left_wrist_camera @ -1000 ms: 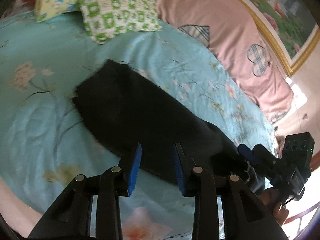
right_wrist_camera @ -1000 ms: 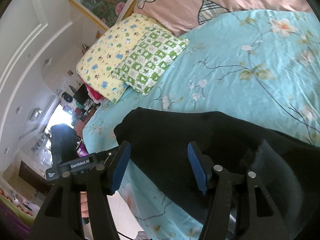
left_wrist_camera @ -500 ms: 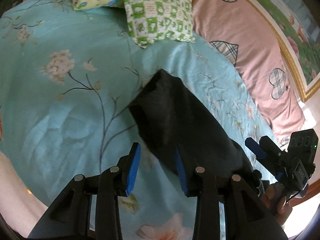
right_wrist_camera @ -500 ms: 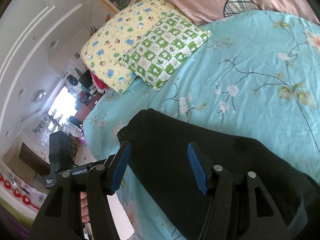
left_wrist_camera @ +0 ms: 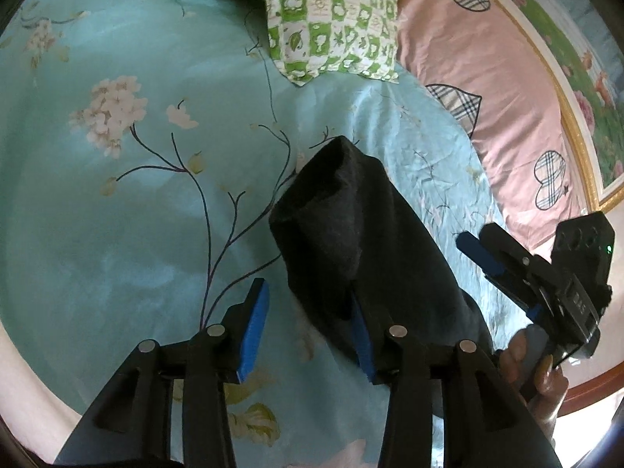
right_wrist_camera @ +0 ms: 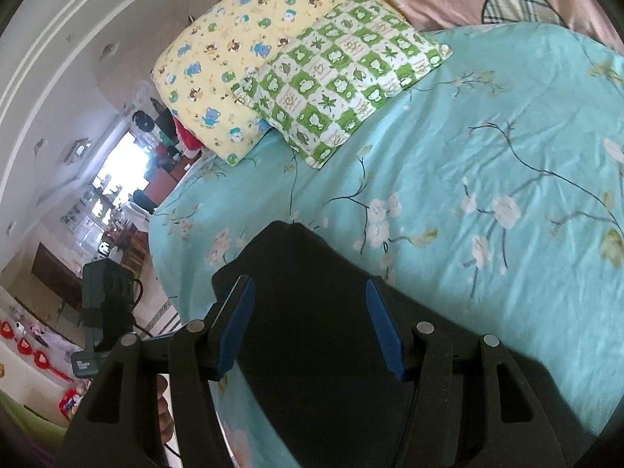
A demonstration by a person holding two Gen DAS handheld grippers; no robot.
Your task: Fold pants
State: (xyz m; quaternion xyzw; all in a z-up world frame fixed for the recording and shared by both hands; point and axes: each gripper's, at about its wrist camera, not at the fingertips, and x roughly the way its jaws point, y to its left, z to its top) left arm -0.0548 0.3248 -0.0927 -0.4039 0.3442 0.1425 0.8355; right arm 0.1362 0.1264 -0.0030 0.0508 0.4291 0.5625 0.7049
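At the centre of the left wrist view, running toward the lower right: black pants [left_wrist_camera: 362, 234], lying on the turquoise floral bedsheet [left_wrist_camera: 117, 202]. The near end is bunched and rounded; the far part passes behind the tool and is cut off, so legs and waistband cannot be told apart. In the right wrist view the same dark cloth fills the lower middle of the frame, its detail lost in shadow.

Left gripper [left_wrist_camera: 308, 335]: lower centre, jaws standing wide apart, nothing clamped. Its right blue pad is partly hidden by the cloth's edge; whether they touch cannot be told.

Right gripper [right_wrist_camera: 312, 327]: lower centre of its own view, jaws spread wide over the cloth, nothing pinched. In the left wrist view it appears at the right edge, one blue finger showing, the other hidden.

Green checked pillow [right_wrist_camera: 343, 74]: upper centre, overlapping a yellow cartoon pillow [right_wrist_camera: 234, 54].

Pink quilt [left_wrist_camera: 487, 78]: upper right, beside the sheet.
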